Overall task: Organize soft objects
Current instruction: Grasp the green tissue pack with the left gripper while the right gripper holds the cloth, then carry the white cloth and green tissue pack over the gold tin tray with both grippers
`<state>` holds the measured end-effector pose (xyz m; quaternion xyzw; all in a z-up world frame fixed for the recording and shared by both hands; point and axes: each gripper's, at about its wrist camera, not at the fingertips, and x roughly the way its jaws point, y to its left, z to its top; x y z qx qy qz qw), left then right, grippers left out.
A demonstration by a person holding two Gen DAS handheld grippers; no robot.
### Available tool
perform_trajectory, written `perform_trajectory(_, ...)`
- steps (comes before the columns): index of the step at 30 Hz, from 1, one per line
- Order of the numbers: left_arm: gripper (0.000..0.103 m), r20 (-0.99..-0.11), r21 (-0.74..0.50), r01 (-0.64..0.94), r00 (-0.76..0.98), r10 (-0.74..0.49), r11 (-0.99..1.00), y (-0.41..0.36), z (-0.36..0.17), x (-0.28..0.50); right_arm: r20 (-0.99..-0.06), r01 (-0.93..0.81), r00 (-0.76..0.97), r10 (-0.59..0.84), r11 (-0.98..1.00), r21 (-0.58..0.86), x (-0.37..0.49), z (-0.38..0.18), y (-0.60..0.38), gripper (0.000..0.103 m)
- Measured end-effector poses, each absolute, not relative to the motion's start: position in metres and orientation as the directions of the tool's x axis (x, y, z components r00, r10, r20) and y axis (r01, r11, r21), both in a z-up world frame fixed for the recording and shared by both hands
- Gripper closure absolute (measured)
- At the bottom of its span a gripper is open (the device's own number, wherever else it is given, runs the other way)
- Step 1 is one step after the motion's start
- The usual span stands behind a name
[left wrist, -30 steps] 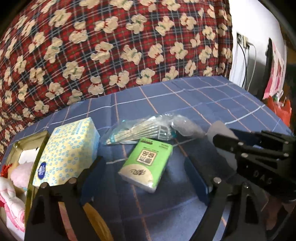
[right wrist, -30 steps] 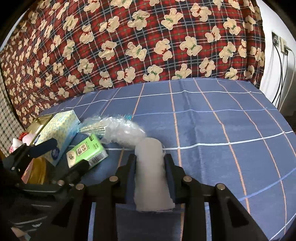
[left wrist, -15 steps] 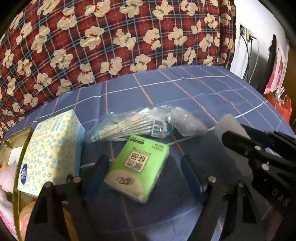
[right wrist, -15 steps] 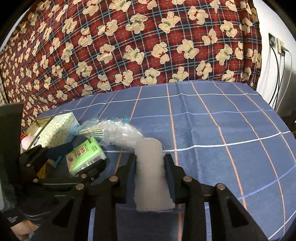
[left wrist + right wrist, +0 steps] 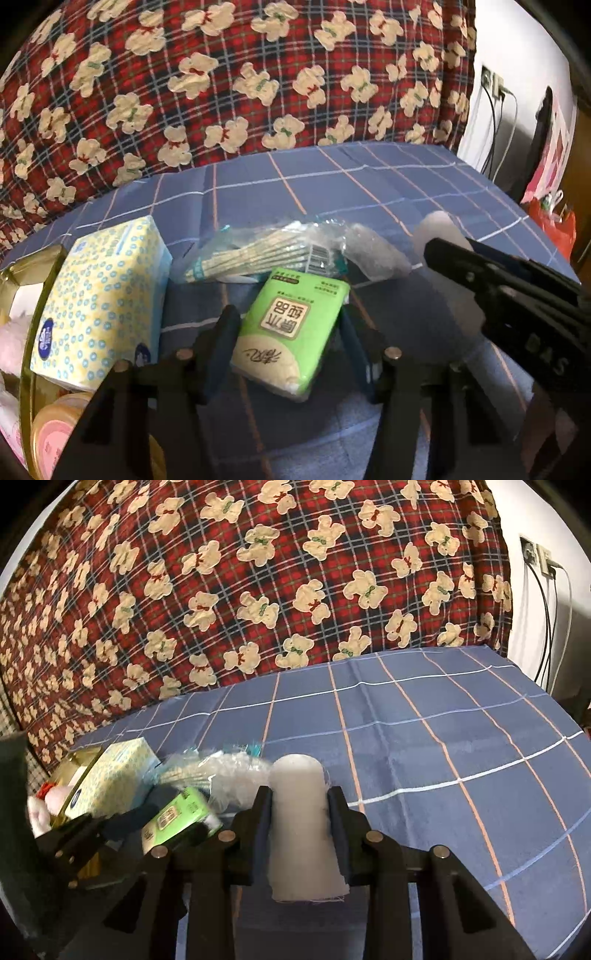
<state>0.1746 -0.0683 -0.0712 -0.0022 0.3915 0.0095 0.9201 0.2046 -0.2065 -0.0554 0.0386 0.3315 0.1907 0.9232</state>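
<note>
A green tissue pack (image 5: pixel 291 332) lies on the blue checked cloth, between the fingers of my left gripper (image 5: pixel 290 325), whose jaws stand close on both its sides. It also shows in the right wrist view (image 5: pixel 177 818). My right gripper (image 5: pixel 299 801) is shut on a white rolled cloth (image 5: pixel 301 827), also seen at the right of the left wrist view (image 5: pixel 439 236). A yellow dotted tissue box (image 5: pixel 99 306) sits left of the pack. A clear bag of cotton swabs (image 5: pixel 280 251) lies just behind it.
A gold-rimmed container (image 5: pixel 33 332) at the far left holds a pink-white plush toy (image 5: pixel 44 805) and a round tin (image 5: pixel 55 424). A red bear-print blanket (image 5: pixel 258 572) rises behind the bed. Cables (image 5: pixel 550 635) hang on the right wall.
My left gripper has moved forward over the green tissue pack and its fingers have closed in around it. The right gripper has held the white roll nearly still.
</note>
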Motion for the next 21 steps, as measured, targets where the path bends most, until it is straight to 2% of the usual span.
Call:
perform_trajectory(5, 0.048, -0.686, -0.008, -0.045, 0.727, 0.027, 0.999, -0.063, -0.065, 0.168, -0.598, -0.323, 0.713, 0.366, 0.928, 0.184, 0.208, -0.055, -0.201, 0.069)
perform_trajectory(15, 0.048, -0.622, -0.036, -0.096, 0.781, 0.053, 0.995, -0.051, -0.058, 0.155, -0.499, -0.351, 0.752, 0.430, 0.903, 0.249, 0.203, -0.046, -0.199, 0.069)
perform_trajectory(21, 0.048, -0.591, -0.050, -0.122, 0.804, 0.069, 0.991, -0.047, -0.054, 0.149, -0.463, -0.359, 0.788, 0.405, 0.914, 0.188, 0.194, -0.039, -0.191, 0.069)
